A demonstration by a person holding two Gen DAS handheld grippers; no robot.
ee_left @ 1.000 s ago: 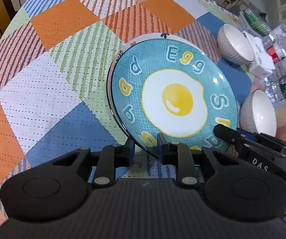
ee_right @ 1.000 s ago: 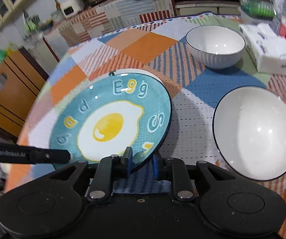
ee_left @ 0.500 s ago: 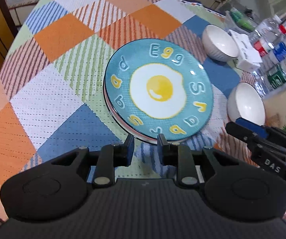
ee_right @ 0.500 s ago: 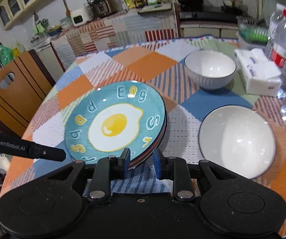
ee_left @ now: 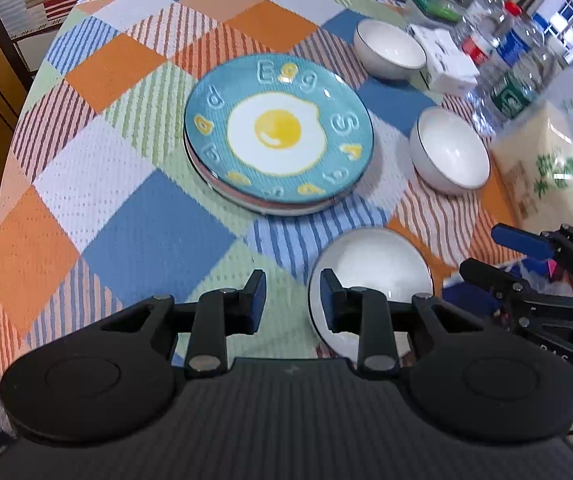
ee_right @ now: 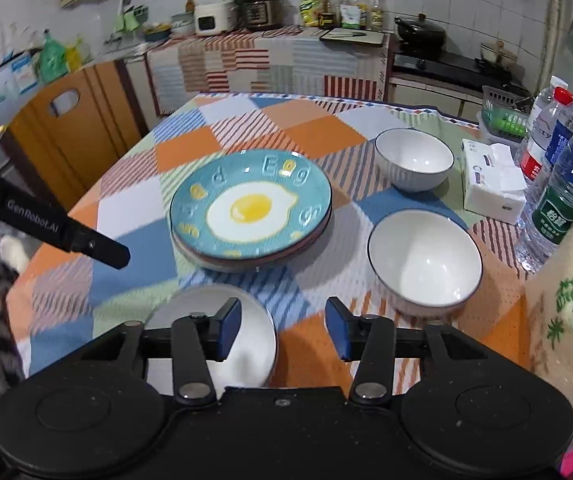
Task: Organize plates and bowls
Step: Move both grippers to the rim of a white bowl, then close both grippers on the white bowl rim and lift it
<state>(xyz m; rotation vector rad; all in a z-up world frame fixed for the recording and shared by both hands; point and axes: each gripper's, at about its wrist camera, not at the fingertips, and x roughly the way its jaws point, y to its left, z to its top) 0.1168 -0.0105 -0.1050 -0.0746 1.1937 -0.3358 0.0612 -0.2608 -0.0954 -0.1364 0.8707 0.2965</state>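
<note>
- The teal egg-print ceramic plate [ee_right: 250,210] is sitting on top of a plate stack on the checkered tablecloth [ee_left: 134,208].
- The left gripper [ee_left: 288,300] is opening up, jaws gripping nothing.
- The right gripper [ee_right: 282,328] is spreading too, also empty.
- Three white bowls with dark rims are hanging around nearby: the nearest one [ee_left: 374,264] right below the grippers, two others [ee_right: 424,256] beside the plates.
</note>
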